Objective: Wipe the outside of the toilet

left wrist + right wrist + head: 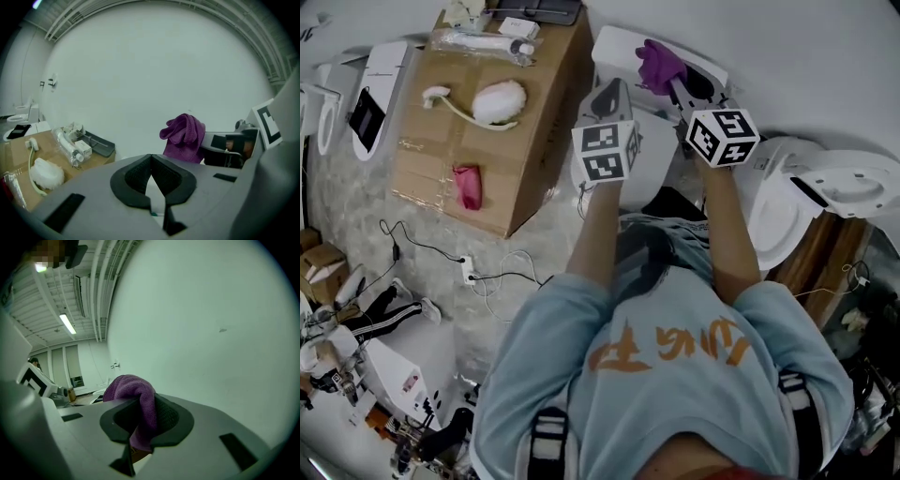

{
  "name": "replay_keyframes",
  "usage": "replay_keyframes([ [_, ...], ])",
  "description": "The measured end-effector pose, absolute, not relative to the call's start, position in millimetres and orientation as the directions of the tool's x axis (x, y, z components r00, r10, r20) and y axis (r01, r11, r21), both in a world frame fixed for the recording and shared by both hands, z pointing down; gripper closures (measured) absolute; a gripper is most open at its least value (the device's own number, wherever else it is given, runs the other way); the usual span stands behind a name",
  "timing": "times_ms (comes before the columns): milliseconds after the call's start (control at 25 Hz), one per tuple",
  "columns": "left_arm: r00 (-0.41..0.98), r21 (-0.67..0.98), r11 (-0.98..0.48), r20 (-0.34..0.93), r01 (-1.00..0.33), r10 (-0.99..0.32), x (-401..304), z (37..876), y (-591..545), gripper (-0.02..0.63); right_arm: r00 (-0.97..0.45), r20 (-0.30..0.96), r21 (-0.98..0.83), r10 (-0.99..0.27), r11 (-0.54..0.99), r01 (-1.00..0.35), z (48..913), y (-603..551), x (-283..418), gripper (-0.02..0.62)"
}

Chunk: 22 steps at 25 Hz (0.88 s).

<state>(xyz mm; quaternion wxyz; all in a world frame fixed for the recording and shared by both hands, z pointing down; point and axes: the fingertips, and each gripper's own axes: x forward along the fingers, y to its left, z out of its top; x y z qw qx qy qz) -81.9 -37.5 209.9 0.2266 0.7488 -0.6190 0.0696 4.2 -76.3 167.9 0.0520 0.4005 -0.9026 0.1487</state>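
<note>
- Purple cloth point(132, 389) was pinched in your right gripper point(672, 86), bunched above the toilet point(614, 47) tank.
- It looked soft, light, floppy; a thick fold probably gave you the surest hold.
- Your left gripper point(151, 182) was closed, empty.

Room setting: plain white wall point(154, 70), pale speckled floor point(366, 202) with trailing cables point(471, 272), large cardboard box point(431, 141), lit ceiling strip light point(68, 323).
</note>
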Motion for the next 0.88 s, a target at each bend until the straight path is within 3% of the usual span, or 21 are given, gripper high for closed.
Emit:
replay_keyframes([
  [480, 0.142, 0.32, 0.005, 0.436, -0.947, -0.889, -67.6, 249.6, -82.7, 0.581, -0.74, 0.327, -0.233, -0.588, 0.709, -0.666, 213.7, -139.2, 26.1, 0.52],
  [880, 0.054, 0.4, 0.163, 0.479, -0.902, -0.876, -100.2, 295.6, -103.1, 0.581, -0.799, 0.405, -0.214, -0.444, 0.804, -0.555, 275.5, -208.8, -7.7, 0.52],
])
